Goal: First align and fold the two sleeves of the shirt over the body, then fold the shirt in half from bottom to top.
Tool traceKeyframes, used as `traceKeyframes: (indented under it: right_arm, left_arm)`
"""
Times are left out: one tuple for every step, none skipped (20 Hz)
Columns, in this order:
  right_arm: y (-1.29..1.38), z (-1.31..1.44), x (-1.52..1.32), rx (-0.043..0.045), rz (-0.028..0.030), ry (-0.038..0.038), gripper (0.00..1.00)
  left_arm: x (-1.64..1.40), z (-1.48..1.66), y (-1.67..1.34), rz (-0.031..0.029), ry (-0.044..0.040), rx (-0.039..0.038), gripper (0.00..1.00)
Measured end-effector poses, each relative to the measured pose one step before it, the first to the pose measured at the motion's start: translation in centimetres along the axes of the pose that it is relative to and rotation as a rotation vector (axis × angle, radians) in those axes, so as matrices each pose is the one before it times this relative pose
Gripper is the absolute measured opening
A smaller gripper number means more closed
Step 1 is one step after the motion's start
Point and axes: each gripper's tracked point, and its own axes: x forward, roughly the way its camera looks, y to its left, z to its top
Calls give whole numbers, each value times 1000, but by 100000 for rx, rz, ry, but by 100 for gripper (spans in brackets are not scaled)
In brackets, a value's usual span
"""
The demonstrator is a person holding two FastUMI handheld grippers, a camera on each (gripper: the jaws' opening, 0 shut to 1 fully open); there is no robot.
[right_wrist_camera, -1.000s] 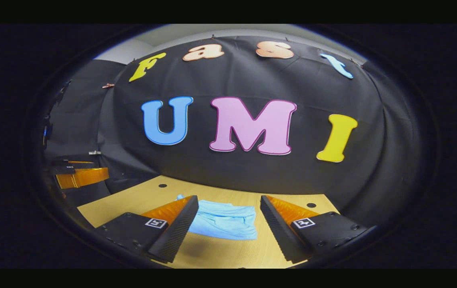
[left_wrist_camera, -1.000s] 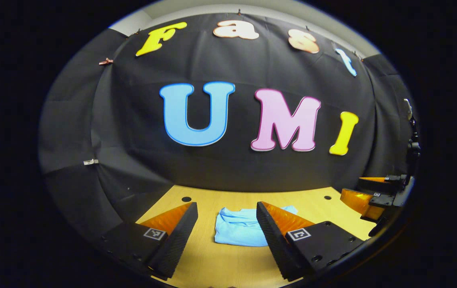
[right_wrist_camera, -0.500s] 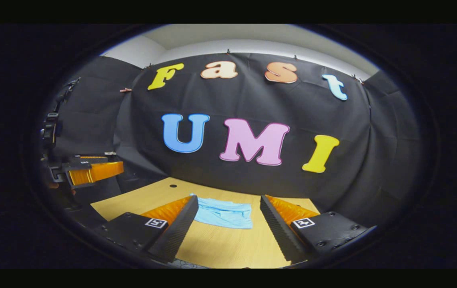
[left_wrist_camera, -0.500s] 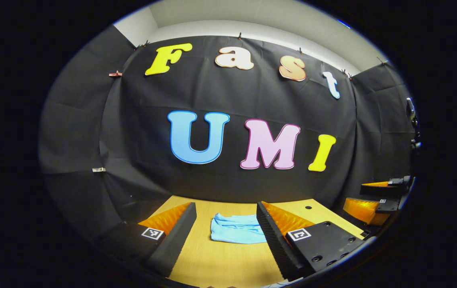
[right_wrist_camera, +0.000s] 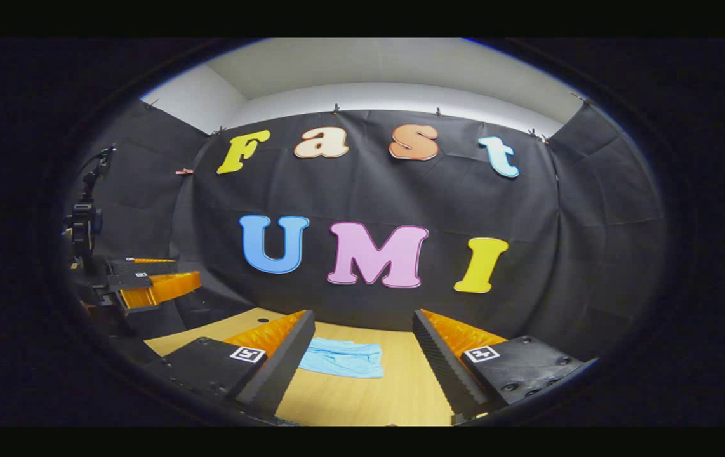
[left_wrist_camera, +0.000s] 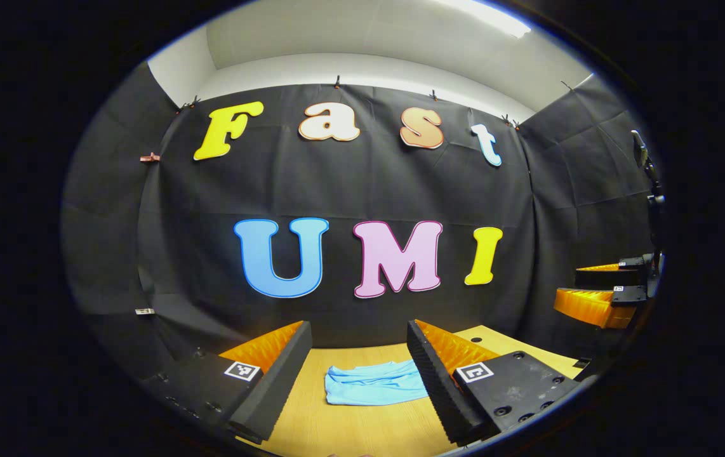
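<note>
A light blue shirt (left_wrist_camera: 372, 383) lies folded into a small flat bundle on the wooden table (left_wrist_camera: 362, 428). In the left gripper view my left gripper (left_wrist_camera: 359, 358) is open, held above the table well short of the shirt, with nothing between its fingers. The right gripper view shows the same shirt (right_wrist_camera: 343, 358) a little left of centre, and my right gripper (right_wrist_camera: 364, 352) is open and holds nothing, also back from it. Far off at the right of the left gripper view the right gripper (left_wrist_camera: 597, 295) appears, and the left gripper (right_wrist_camera: 146, 285) appears at the left of the right gripper view.
The black cloth wall stands right behind the table's far edge. A small round hole (left_wrist_camera: 476, 339) marks the tabletop near the back right corner, another hole (right_wrist_camera: 261, 320) near the back left. A dark stand (right_wrist_camera: 86, 219) rises at the left.
Both grippers have pulled back from the shirt and tilted up. The shirt looks smaller and lower in both views, and more wall and ceiling show. Both stay open.
</note>
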Motion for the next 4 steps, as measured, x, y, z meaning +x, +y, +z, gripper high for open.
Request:
traceKeyframes:
  right_arm:
    - [-880, -59, -251, -1251, -1894, 234, 97]
    - [-671, 100, -252, -707, -1639, -387, 97]
    - [-369, 155, -130, -230, -1329, -294, 98]
    - [-351, -62, -147, 148, -917, 377, 94]
  left_arm:
    - [129, 154, -846, -1583, -611, -1091, 97]
    - [-78, -21, -633, -1024, -242, -856, 96]
    - [-87, -234, -327, -977, 136, -581, 96]
    - [8, -358, -262, -797, 611, -371, 100]
